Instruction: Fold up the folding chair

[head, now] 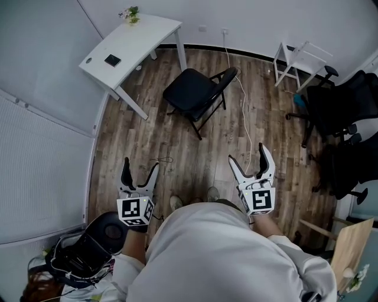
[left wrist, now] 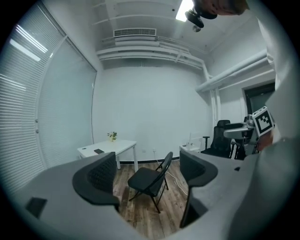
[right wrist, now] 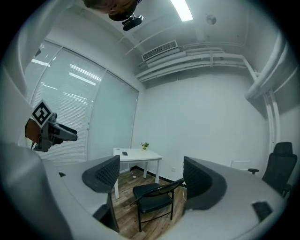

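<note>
- One folding chair [head: 192,91], black, standing open. Everything else is placed off it.
- One white bench [head: 147,35] just left of it, carrying one little plant [head: 131,14] and one dark flat thing [head: 113,59].
- Two black office chairs well off to its right: the far office chair [head: 339,100] and the near office chair [head: 348,168].
- One white rack [head: 301,59] to its right, by the wall.
- One white cable [head: 243,106] on the floor just right of it.
- Two grippers on its near side, the left gripper [head: 140,165] and the right gripper [head: 248,154], with two fingers [head: 125,170] each.

All three views toward chair [head: 188,89]
</note>
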Action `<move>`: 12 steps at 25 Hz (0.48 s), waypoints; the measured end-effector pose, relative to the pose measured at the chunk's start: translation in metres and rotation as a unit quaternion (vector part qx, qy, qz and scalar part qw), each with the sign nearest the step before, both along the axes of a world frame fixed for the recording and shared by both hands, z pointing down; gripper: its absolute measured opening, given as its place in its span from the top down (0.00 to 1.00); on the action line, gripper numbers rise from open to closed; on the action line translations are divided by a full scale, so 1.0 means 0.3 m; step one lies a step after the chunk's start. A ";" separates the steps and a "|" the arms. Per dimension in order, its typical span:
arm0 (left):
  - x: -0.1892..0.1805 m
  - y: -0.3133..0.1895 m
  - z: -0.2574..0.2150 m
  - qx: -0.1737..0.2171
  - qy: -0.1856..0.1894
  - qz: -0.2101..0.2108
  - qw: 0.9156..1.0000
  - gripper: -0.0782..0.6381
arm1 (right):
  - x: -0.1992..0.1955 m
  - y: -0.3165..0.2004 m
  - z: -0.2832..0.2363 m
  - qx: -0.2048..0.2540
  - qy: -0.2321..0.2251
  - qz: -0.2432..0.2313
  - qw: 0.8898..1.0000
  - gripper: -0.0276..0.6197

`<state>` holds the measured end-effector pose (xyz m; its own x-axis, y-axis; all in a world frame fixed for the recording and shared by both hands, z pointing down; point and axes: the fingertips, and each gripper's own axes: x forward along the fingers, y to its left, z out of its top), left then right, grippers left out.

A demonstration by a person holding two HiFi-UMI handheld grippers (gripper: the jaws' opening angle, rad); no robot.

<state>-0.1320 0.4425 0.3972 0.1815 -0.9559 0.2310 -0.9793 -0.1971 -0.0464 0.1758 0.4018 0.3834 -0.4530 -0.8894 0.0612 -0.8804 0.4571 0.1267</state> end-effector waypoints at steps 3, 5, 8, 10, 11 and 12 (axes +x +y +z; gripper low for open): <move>0.033 -0.021 0.023 -0.015 -0.003 0.004 1.000 0.31 | 0.015 -0.024 0.027 -0.009 0.005 -0.011 1.000 0.32; 0.053 -0.037 0.038 -0.018 -0.008 0.001 1.000 0.31 | 0.033 -0.041 0.044 -0.011 0.007 -0.015 1.000 0.32; 0.083 -0.062 0.058 -0.019 -0.012 -0.014 1.000 0.31 | 0.073 -0.066 0.081 -0.015 0.006 -0.024 1.000 0.33; 0.113 -0.075 0.070 -0.021 -0.012 -0.021 0.999 0.31 | 0.106 -0.088 0.106 -0.018 0.005 -0.031 0.999 0.33; 0.131 -0.081 0.075 -0.022 -0.012 -0.022 0.999 0.31 | 0.124 -0.102 0.115 -0.019 0.004 -0.033 0.999 0.33; 0.148 -0.087 0.078 -0.022 -0.014 -0.022 0.999 0.31 | 0.140 -0.117 0.120 -0.018 0.004 -0.034 0.999 0.33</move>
<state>-0.0876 0.4163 0.4205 0.1320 -0.9515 0.2780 -0.9854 -0.1563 -0.0669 0.2178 0.3667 0.4194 -0.5120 -0.8535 0.0970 -0.8460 0.5206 0.1150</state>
